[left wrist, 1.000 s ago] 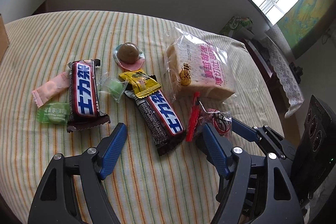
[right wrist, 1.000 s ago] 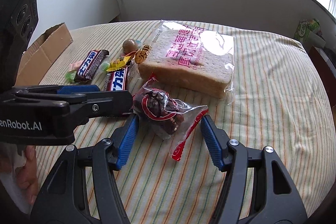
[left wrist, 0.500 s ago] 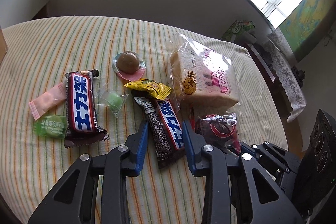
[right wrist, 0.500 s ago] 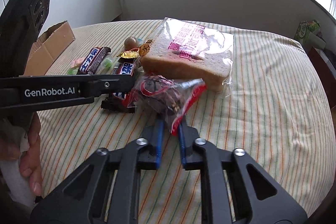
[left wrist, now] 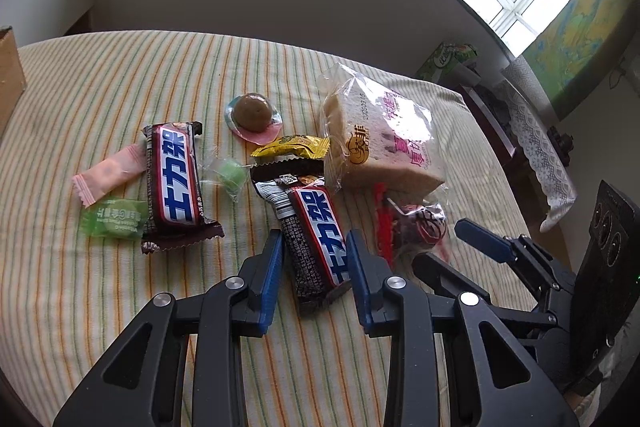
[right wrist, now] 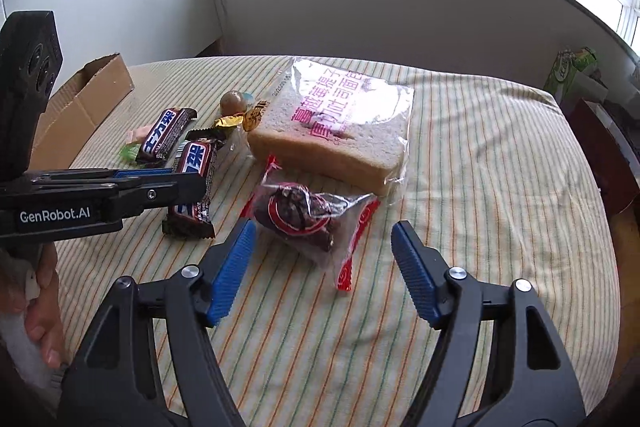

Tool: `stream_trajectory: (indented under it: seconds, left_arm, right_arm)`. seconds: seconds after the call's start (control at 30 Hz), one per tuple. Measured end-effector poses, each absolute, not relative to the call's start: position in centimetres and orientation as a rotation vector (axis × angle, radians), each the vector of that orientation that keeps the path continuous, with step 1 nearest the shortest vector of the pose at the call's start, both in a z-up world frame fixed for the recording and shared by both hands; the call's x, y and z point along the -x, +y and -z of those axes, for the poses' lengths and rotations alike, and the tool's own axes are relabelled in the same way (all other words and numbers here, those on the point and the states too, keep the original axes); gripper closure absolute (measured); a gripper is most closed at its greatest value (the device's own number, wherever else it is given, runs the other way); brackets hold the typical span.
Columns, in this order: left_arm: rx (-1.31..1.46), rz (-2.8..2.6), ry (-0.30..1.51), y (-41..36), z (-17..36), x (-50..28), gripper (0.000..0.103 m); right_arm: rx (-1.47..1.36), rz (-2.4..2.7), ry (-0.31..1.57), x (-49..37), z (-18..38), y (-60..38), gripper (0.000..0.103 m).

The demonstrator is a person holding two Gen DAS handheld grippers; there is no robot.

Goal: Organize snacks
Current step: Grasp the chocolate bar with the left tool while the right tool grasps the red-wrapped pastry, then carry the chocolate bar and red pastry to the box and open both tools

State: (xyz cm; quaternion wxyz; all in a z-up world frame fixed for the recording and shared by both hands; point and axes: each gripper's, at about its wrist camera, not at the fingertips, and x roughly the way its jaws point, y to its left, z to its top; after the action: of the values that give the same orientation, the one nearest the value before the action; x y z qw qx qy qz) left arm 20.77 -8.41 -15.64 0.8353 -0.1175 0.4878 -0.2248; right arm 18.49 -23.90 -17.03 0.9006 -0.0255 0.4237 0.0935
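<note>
Snacks lie on a striped cloth. My left gripper [left wrist: 314, 247] is closed around the near end of a brown chocolate bar [left wrist: 316, 239], its blue pads [left wrist: 270, 267] at the bar's two sides. A second chocolate bar [left wrist: 176, 179] lies to the left. My right gripper [right wrist: 324, 239] is open and empty, just behind a clear red-edged packet of dark snacks [right wrist: 308, 215], which lies on the cloth. A bagged bread slice [right wrist: 340, 131] lies beyond it. The left gripper and its bar [right wrist: 192, 183] also show in the right wrist view.
Small sweets lie around the bars: a pink one [left wrist: 108, 175], green ones [left wrist: 114, 217] [left wrist: 230, 177], a yellow packet [left wrist: 294, 149] and a brown jelly cup [left wrist: 252, 113]. A cardboard box [right wrist: 76, 115] stands at the far left. Furniture stands beyond the right edge [left wrist: 532, 147].
My right gripper has opened and let go of the red-edged packet, which now lies on the cloth. My left gripper, open a second ago, stays closed around the chocolate bar.
</note>
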Motion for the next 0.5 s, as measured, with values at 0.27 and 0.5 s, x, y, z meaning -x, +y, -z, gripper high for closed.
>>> stream_trajectory:
  seconds: [0.27, 0.5]
  left_arm:
    - [0.23, 0.483, 0.994, -8.0, 15.0, -19.9, 0.073]
    - [0.161, 0.449, 0.946, -7.8, 14.5, -18.9, 0.073]
  right_arm:
    - [-0.024, -0.192, 0.907, -20.2, 18.1, -23.3, 0.033]
    - [-0.004, -0.19, 0.907, -20.0, 18.1, -22.6, 0.053]
